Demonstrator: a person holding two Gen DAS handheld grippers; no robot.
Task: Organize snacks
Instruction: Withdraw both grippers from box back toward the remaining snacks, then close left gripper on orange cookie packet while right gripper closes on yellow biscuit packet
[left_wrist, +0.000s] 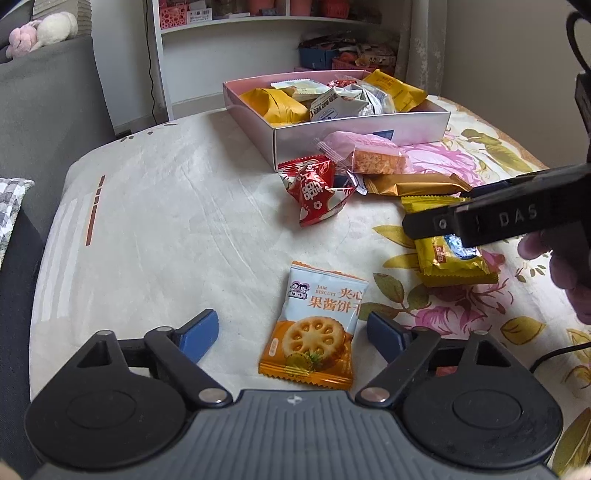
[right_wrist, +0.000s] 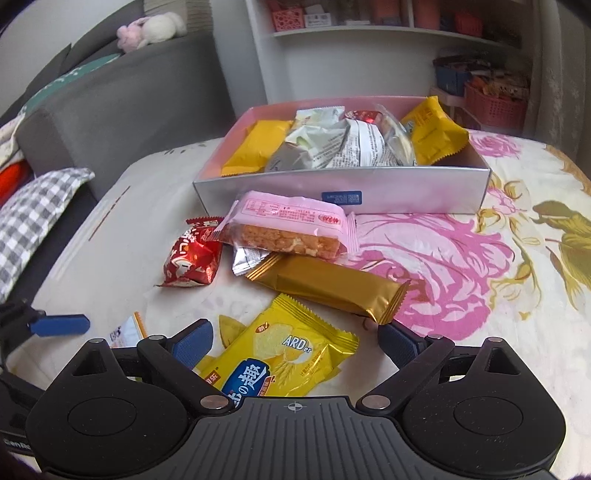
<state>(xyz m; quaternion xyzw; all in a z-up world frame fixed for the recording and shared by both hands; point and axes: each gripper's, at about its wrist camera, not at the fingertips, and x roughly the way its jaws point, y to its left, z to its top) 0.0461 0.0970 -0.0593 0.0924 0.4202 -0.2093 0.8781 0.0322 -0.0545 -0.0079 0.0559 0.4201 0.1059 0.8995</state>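
Observation:
A blue-and-orange jam biscuit packet lies flat between the fingers of my left gripper, which is open with both pads clear of it. My right gripper is open over a yellow cracker packet, its pads not pressing it. From the left wrist view the right gripper hangs above that yellow packet. Beyond lie a gold bar, a pink-wrapped rice bar and a red packet. The silver-pink box behind them holds several snacks.
The table carries a white and floral cloth. A grey sofa and a checkered cushion stand at the left. A white shelf with baskets is behind the box. A black cable trails at the right.

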